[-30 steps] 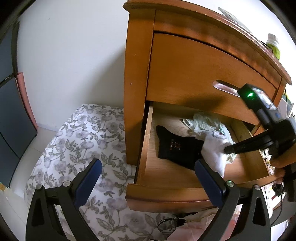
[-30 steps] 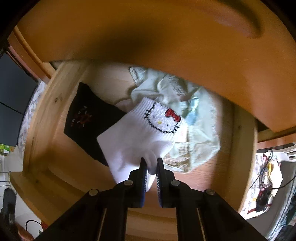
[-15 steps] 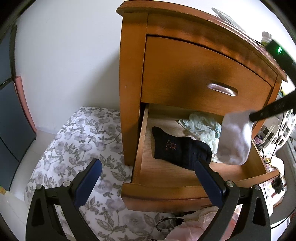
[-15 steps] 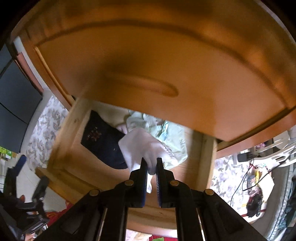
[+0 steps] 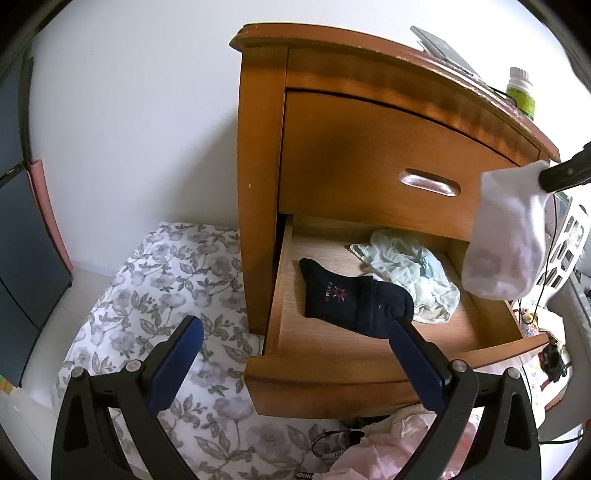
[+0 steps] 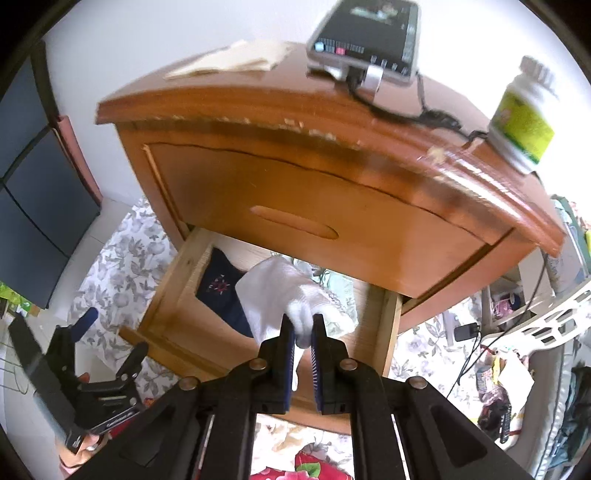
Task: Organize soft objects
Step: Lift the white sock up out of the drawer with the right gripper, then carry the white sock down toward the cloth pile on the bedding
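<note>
One navy sock (image 5: 347, 301) lies beside crumpled pale cloth (image 5: 413, 269).

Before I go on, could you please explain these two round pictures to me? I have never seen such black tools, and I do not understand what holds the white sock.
No robot is here: a person holds a black two-finger gripper in each hand, and each gripper carries a wide-angle camera looking along its fingers. One picture comes from the left gripper, whose jaws stand wide open and empty. The other comes from the right gripper, whose jaws are shut on the white sock, hanging above the open lower drawer of the wooden nightstand. In the drawer lie a dark navy sock and a crumpled pale green cloth. On top stand a green-labelled bottle and a grey device.
</note>
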The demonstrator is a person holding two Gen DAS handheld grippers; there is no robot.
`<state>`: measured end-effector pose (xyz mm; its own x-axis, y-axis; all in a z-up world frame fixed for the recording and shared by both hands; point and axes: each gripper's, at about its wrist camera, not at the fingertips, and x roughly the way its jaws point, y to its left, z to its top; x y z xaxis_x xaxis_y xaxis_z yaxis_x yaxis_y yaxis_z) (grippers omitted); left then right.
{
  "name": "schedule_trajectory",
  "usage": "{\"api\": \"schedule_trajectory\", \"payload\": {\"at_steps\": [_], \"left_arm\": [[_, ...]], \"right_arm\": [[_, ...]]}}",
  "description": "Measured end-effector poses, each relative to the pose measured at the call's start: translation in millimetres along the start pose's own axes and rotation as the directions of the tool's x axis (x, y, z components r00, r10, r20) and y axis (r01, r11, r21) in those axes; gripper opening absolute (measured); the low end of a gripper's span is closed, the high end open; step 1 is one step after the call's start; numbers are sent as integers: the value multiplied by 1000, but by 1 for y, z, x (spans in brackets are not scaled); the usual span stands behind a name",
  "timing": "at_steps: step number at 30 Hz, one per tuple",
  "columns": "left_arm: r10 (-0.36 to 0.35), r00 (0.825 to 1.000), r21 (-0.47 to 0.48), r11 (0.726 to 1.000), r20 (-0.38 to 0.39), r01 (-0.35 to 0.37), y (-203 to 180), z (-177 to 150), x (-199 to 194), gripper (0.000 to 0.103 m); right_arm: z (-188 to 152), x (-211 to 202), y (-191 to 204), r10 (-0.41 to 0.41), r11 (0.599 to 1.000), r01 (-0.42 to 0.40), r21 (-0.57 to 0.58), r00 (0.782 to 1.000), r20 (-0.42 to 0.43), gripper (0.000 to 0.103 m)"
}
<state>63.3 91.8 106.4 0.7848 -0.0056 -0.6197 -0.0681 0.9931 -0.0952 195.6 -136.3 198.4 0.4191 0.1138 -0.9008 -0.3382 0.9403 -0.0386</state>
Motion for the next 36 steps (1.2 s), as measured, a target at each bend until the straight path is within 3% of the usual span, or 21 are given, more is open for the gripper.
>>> {"api": "schedule_trajectory", "payload": {"at_steps": [13, 36], "left_arm": [[-11, 1000, 35, 999, 25, 10, -9, -4, -20, 100], [13, 1000, 38, 999, 25, -14, -7, -8, -26, 100]], "right_arm": [[-43, -60, 15, 60, 997, -55, -60, 995, 83, 9], [-112, -42, 53, 199, 964, -201, -175, 980, -32, 9]]}}
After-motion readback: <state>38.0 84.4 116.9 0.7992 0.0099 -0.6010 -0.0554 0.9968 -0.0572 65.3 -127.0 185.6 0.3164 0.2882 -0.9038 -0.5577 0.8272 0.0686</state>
